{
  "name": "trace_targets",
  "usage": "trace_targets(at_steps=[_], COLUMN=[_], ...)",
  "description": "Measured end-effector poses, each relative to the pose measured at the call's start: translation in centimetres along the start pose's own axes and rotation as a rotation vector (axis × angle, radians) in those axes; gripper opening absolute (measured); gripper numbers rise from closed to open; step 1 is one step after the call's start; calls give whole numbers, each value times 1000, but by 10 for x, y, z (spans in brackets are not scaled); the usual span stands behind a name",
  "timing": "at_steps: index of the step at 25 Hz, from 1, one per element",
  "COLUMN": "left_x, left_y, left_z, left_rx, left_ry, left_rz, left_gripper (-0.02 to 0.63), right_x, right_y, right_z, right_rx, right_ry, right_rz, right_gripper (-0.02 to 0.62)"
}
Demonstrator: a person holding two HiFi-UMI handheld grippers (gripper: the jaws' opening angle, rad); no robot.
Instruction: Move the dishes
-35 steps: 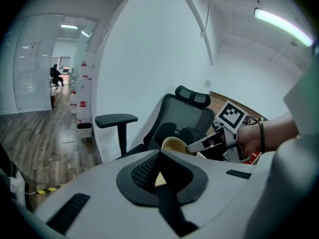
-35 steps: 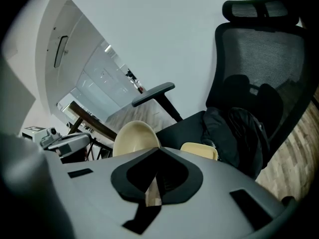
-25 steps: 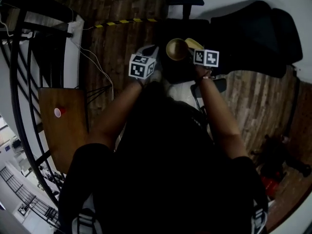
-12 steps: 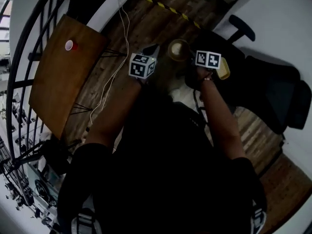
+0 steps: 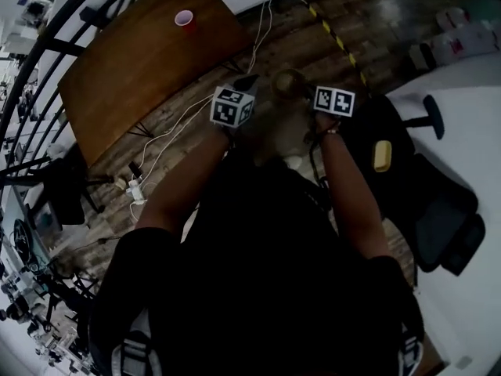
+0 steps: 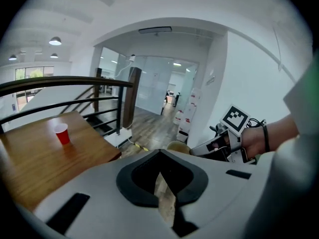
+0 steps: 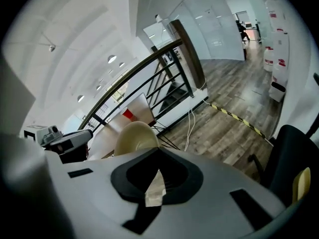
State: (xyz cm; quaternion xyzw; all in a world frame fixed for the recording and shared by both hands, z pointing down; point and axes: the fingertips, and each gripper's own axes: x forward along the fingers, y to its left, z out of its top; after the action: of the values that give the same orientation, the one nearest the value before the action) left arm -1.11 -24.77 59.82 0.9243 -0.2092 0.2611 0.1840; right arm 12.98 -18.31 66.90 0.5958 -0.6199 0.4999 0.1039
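The right hand-held gripper (image 5: 304, 91) was clamped on the rim of a cream bowl (image 7: 135, 137), held in the air above the wooden floor (image 7: 234, 83). The left hand-held gripper (image 5: 247, 83), just beside the bowl, had its jaws drawn narrow with nothing in them. Well off to the left stood the wooden desk (image 5: 133, 77) with a red cup (image 5: 184, 17) on it, beside the black railing (image 6: 65, 82)
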Motion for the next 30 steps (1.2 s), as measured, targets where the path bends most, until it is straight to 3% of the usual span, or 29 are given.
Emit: trace_targets(at_steps=[16, 25, 30], left_x=[-149, -204, -215], left_y=[212, 276, 306], left_z=[-32, -72, -74], left_rx=[-132, -277, -332], left_ry=[-83, -122, -138], left_rz=[206, 354, 432], left_gripper=[-5, -5, -5], right_x=[165, 227, 259], right_y=[249, 328, 356], right_z=[29, 23, 34], right_rx=[-246, -429, -499], right_ry=[111, 213, 266], right_rz=[149, 207, 252], right_gripper=[12, 12, 12])
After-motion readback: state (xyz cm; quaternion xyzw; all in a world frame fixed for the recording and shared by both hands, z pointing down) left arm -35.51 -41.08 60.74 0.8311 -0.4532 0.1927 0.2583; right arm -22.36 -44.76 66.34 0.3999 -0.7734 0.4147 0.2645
